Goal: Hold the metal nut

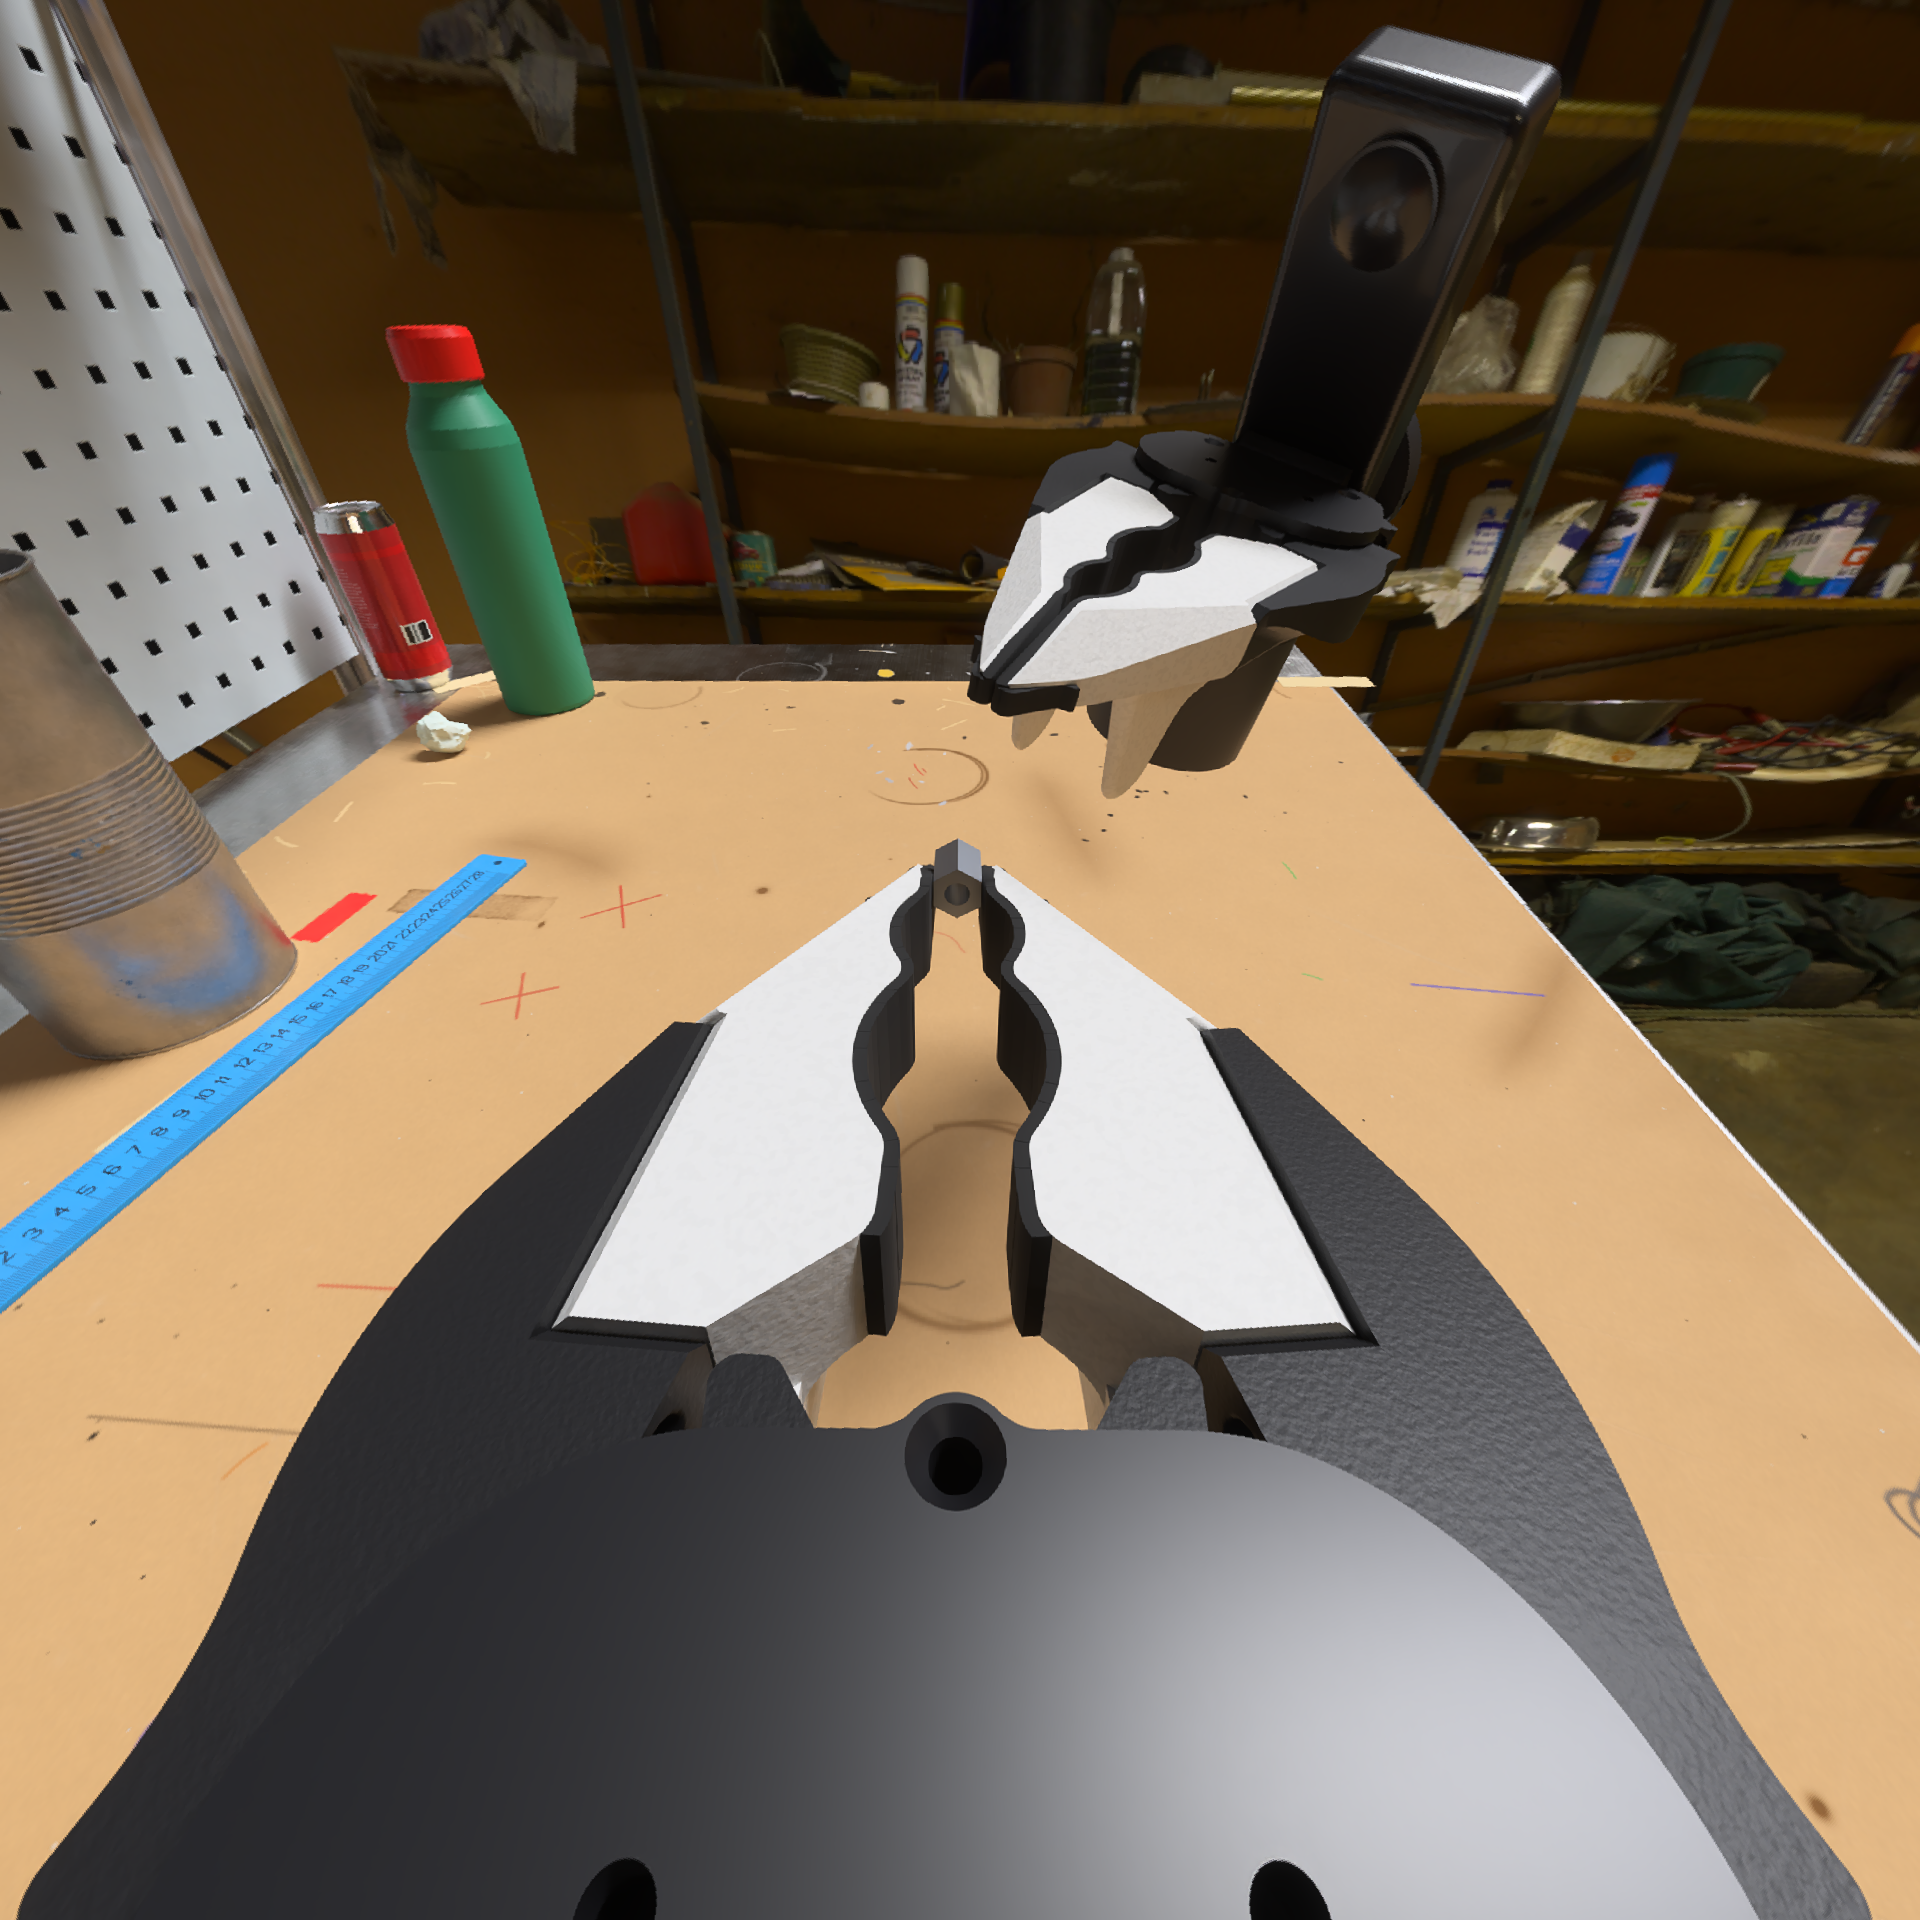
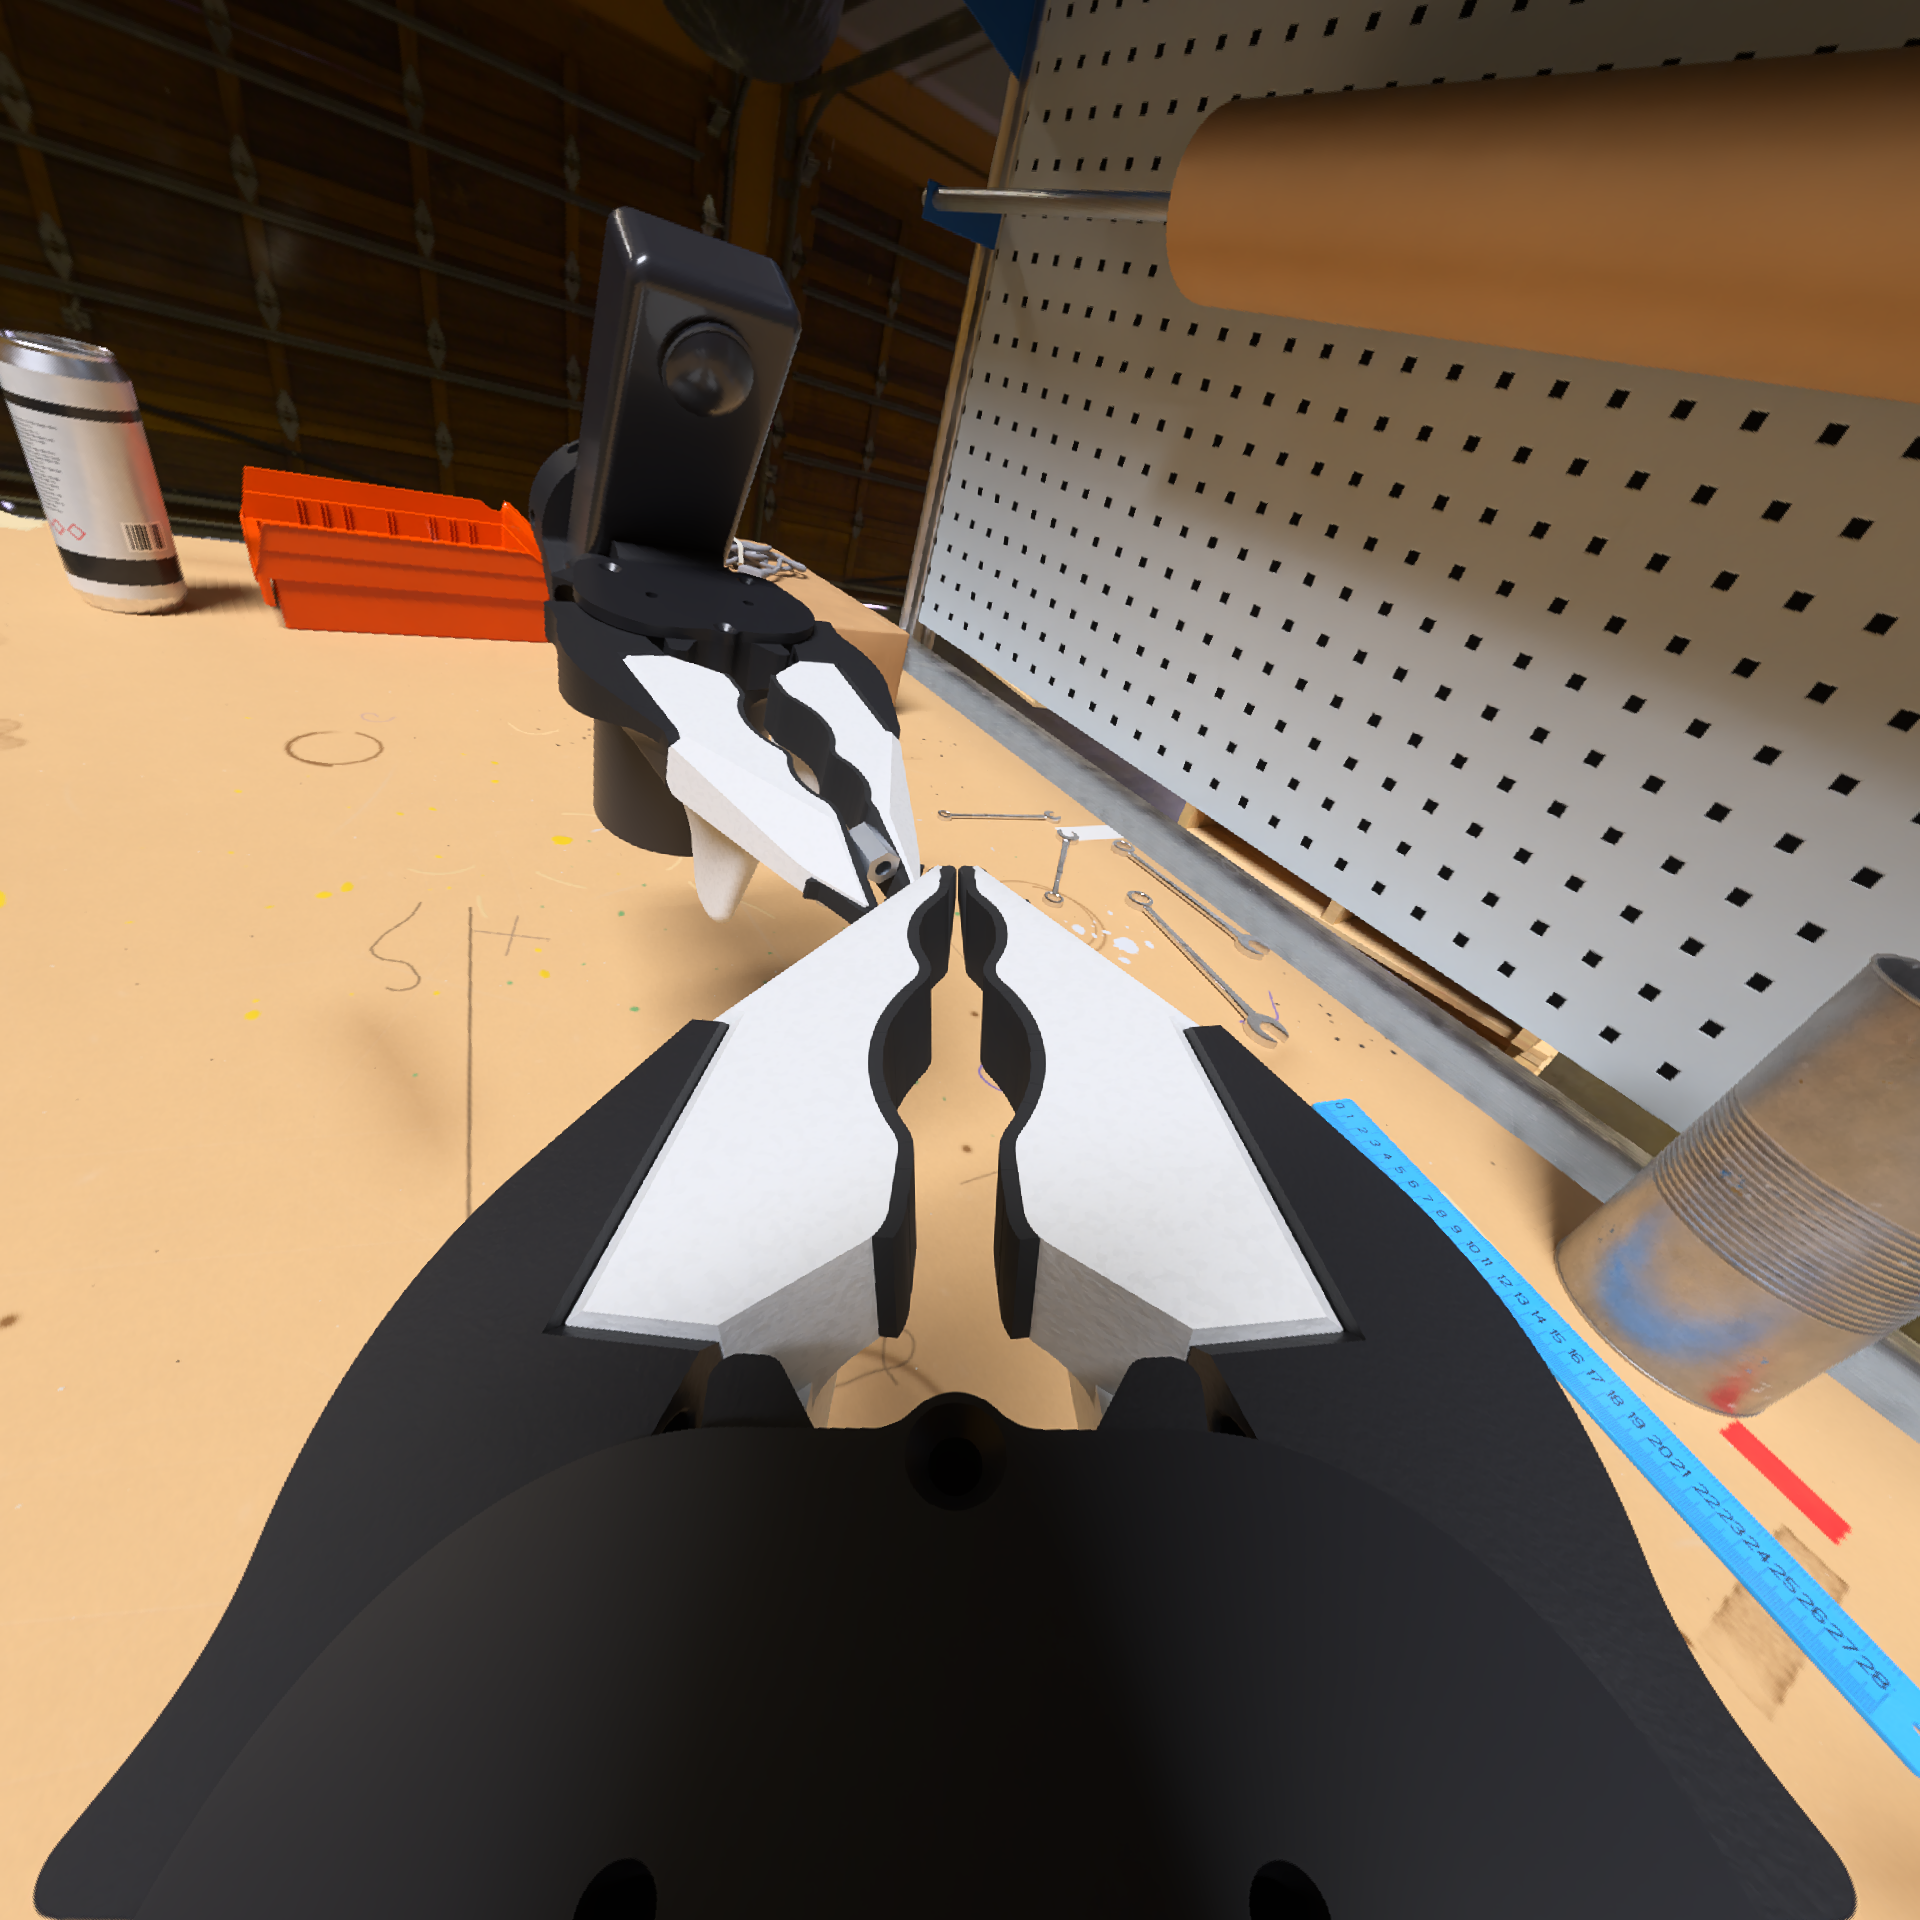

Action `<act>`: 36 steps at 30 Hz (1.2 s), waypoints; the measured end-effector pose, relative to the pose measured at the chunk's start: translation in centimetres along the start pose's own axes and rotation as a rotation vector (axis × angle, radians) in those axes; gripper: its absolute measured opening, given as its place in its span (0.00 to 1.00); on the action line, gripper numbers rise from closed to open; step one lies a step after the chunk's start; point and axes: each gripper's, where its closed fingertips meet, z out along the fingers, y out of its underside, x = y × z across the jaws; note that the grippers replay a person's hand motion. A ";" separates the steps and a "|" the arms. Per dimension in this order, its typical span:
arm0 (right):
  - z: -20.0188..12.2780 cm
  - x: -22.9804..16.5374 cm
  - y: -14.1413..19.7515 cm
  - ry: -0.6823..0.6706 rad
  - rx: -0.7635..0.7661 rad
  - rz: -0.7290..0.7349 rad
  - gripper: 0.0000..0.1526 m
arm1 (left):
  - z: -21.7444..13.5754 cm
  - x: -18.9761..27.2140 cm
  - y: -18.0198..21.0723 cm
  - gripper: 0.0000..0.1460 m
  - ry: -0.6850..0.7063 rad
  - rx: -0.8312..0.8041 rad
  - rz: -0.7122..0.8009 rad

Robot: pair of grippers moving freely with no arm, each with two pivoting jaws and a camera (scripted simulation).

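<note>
A small grey hex metal nut [image 1: 956, 879] sits pinched between the fingertips of my left gripper [image 1: 957, 883], held above the tan table. The same nut [image 2: 879, 858] shows in the right wrist view between the left gripper's tips [image 2: 883, 868]. My right gripper [image 2: 954, 875] is shut and empty, its tips close beside the left gripper's tips. In the left wrist view the right gripper [image 1: 1013, 694] hovers beyond the nut, tilted down, jaws together.
A green bottle [image 1: 488, 520], a red can [image 1: 382, 594], a metal pipe [image 1: 104, 831], a blue ruler [image 1: 239, 1060] and a white pegboard [image 1: 125, 436] stand left. An orange bin [image 2: 395, 561], a can [image 2: 94, 473], wrenches [image 2: 1195, 945] and a cardboard roll [image 2: 1558, 208] show too.
</note>
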 end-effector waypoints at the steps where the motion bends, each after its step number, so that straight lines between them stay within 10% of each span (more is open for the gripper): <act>1: 0.0 0.0 0.0 -0.001 -0.001 -0.003 0.00 | 0.0 0.0 0.0 0.05 -0.001 0.000 0.001; 36: 0.0 0.0 1.1 -0.152 0.007 0.328 0.00 | -0.2 0.4 -0.9 0.05 0.029 0.053 -0.022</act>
